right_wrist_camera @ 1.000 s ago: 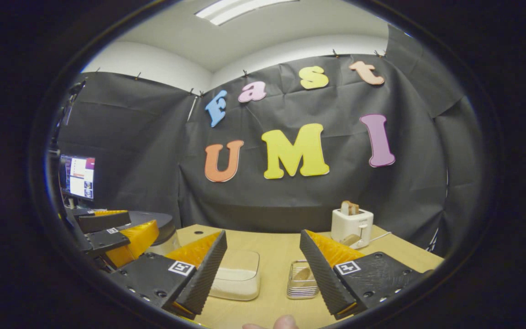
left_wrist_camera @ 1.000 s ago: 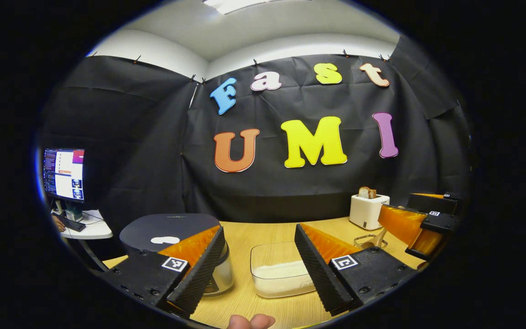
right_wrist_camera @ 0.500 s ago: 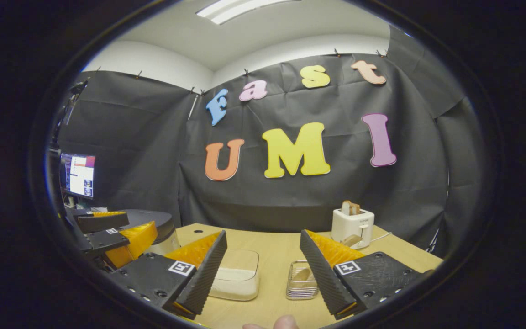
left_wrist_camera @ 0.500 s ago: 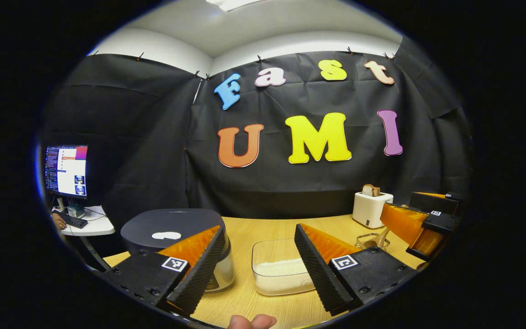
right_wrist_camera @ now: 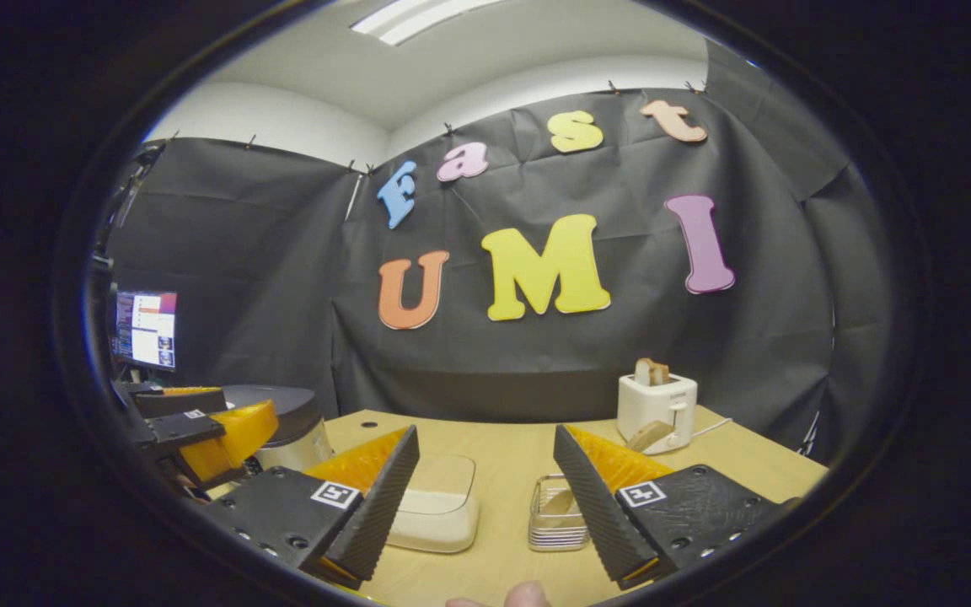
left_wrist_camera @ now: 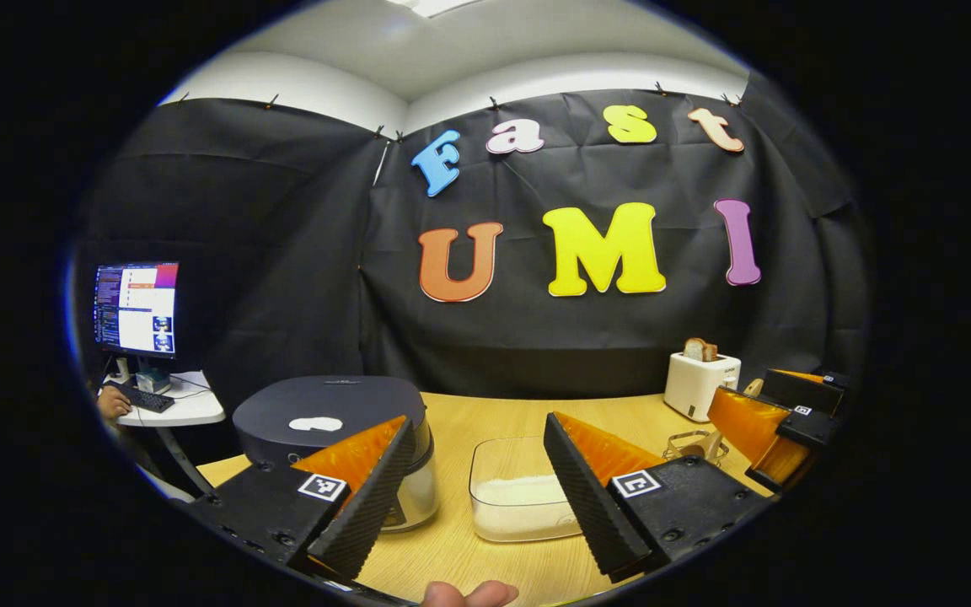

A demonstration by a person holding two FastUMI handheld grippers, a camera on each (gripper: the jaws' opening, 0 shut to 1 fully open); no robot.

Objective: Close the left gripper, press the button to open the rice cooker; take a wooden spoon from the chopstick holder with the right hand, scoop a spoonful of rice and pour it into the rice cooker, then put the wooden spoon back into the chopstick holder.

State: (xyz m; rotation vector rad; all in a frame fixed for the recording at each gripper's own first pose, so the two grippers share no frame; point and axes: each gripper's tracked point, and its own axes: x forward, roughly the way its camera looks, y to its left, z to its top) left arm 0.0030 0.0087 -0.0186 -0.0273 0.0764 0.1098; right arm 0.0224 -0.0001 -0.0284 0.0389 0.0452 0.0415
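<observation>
The rice cooker [left_wrist_camera: 325, 413] stands at the table's left with its dark lid down; the right gripper view has the cooker [right_wrist_camera: 287, 417] behind the other gripper. My left gripper [left_wrist_camera: 477, 426] is open, low over the table, its left finger in front of the cooker. A clear box of rice [left_wrist_camera: 519, 502] lies between its fingers, farther off. My right gripper [right_wrist_camera: 485, 432] is open and holds nothing. The wire chopstick holder [right_wrist_camera: 557, 516] sits just ahead of its right finger, and the wooden spoon [right_wrist_camera: 650, 436] leans out of it.
A white toaster [right_wrist_camera: 656, 403] with bread stands at the back right of the wooden table [right_wrist_camera: 502, 447]. A monitor [left_wrist_camera: 136, 308] and a person's hand [left_wrist_camera: 110, 403] at a keyboard are on a side desk at the left. A fingertip [left_wrist_camera: 469, 594] shows at the bottom edge.
The left gripper's view has swung a little left, so the cooker, the rice box and the toaster sit further right in it. Both grippers stay open. The right gripper has barely moved.
</observation>
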